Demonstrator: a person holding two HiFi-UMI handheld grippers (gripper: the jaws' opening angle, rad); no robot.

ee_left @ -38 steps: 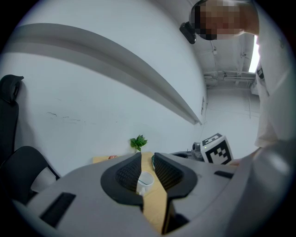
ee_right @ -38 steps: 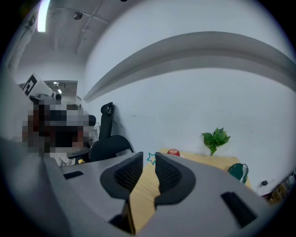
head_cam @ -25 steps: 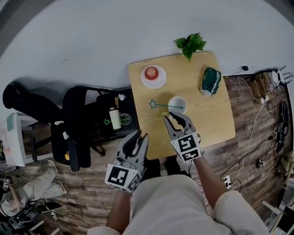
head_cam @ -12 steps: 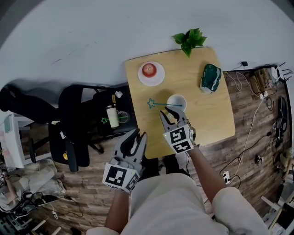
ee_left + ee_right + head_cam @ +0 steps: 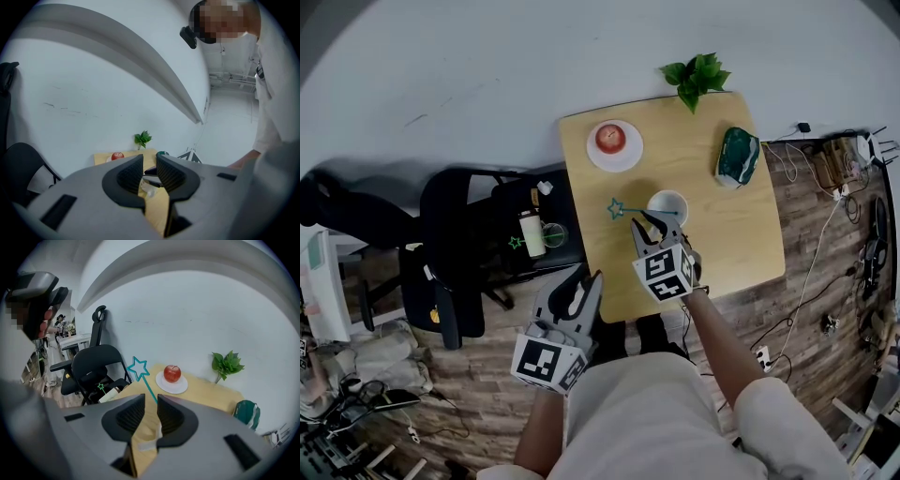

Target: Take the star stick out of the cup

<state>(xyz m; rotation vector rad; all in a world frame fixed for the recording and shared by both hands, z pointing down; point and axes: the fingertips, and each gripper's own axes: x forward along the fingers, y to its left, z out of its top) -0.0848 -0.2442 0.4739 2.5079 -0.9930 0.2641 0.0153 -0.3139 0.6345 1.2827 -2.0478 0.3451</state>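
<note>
A thin teal star stick (image 5: 616,207) leans out of a white cup (image 5: 667,204) on the wooden table (image 5: 722,234), its star hanging over the table's left edge. My right gripper (image 5: 652,225) is open just in front of the cup, tips over the stick. In the right gripper view the stick (image 5: 148,387) rises up and left out of the gap between the jaws of the right gripper (image 5: 151,411); the pads do not press on it. My left gripper (image 5: 581,292) is held off the table's near-left corner, open and empty (image 5: 150,171).
A red apple on a white plate (image 5: 614,141), a small plant (image 5: 698,75) and a dark green bundle (image 5: 737,157) sit at the table's far side. A black chair (image 5: 459,253) stands at the left, with a bottle (image 5: 531,234). Cables lie on the floor at the right.
My right gripper has come down and forward, so its tips now lie right by the cup over the stick. The left gripper has stayed about where it was.
</note>
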